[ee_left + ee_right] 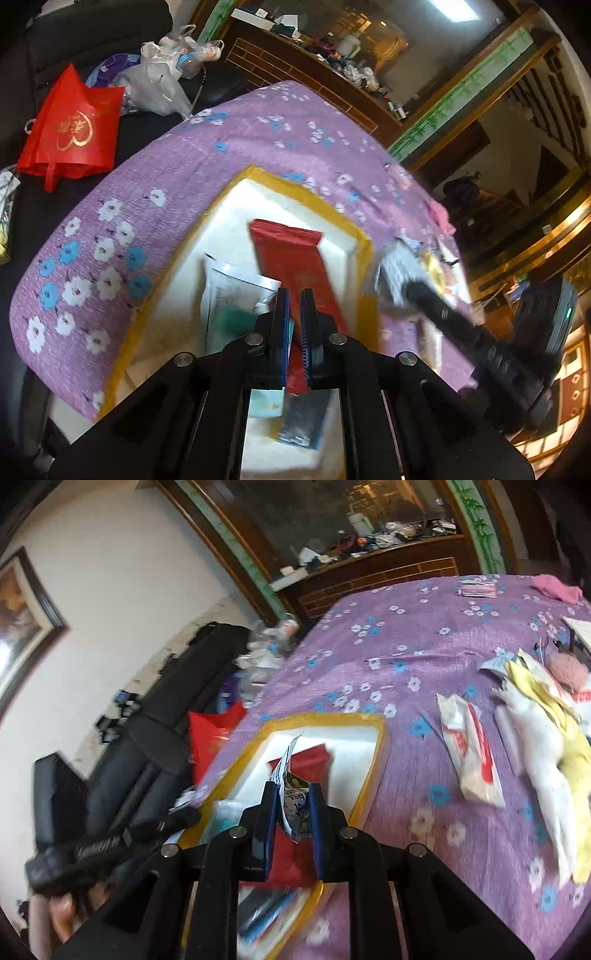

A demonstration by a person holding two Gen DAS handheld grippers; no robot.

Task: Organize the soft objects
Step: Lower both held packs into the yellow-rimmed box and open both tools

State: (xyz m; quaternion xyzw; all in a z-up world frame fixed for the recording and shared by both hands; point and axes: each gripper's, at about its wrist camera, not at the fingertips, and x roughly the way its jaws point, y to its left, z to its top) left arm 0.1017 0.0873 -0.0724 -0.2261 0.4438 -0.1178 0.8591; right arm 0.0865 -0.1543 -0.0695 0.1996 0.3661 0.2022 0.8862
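A shallow white foam tray with a yellow taped rim (pixel 364 242) sits on the surface under a purple cloth printed with white and blue flowers (pixel 236 147), and it is already partly filled: a long red foil packet (pixel 295 258), a white and silver pouch with a green patch (pixel 229 291) to its left, and a dark blue packet (pixel 303 417) at the near end lie inside. More remains outside, so the sorting looks roughly midway: in the right wrist view a white packet with red stripes (pixel 471 749) and a heap of white and yellow soft wrappers (pixel 554 738) lie on the cloth to the right of the tray, with a pink cloth (pixel 557 587) at the far edge. The right gripper (pixel 291 805) hangs above the near part of the tray, tilted downward, its jaws clamped on a crinkled printed white and blue sachet (pixel 290 775), which probably goes into the tray next. The left gripper (pixel 294 317) points steeply down over the tray's middle, jaws closed with nothing between them, the red packet lying beneath. Both views are blurred by motion.
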